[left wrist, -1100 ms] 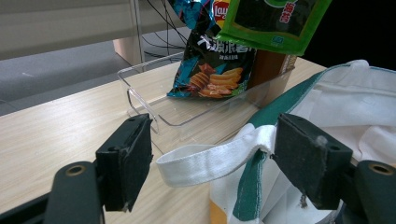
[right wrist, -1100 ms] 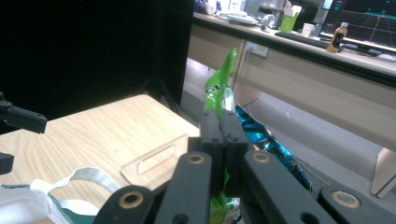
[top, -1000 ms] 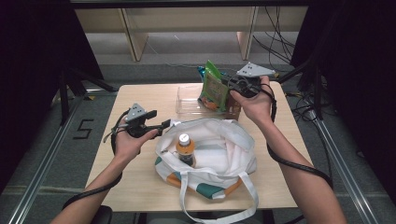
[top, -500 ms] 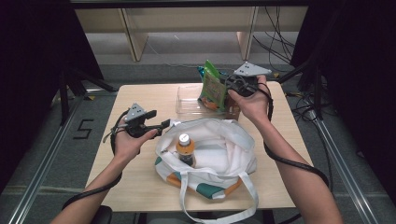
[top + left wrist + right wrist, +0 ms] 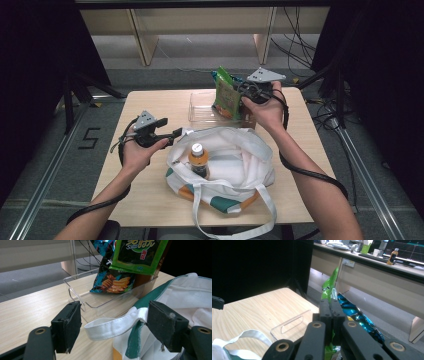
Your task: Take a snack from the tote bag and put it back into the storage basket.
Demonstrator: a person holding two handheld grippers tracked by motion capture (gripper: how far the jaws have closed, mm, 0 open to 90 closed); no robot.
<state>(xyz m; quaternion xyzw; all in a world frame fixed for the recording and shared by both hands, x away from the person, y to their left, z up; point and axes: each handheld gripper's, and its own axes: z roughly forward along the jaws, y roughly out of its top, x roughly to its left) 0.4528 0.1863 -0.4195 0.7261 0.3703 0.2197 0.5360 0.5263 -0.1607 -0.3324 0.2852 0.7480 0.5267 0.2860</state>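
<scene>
The right gripper [image 5: 331,305] has its jaws clamped together on a green snack bag [image 5: 226,95], glossy, upright, with pale lettering, held over the clear tray [image 5: 200,114]. Just behind it leans a blue chip bag [image 5: 357,315]. The left gripper [image 5: 113,322] stands apart around the white tote bag's strap [image 5: 110,326].

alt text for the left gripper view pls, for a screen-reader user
The left gripper stands open around a white strap of a tote bag on a wooden table. Behind it, a green snack bag hangs above a blue chip bag in a clear tray.
</scene>
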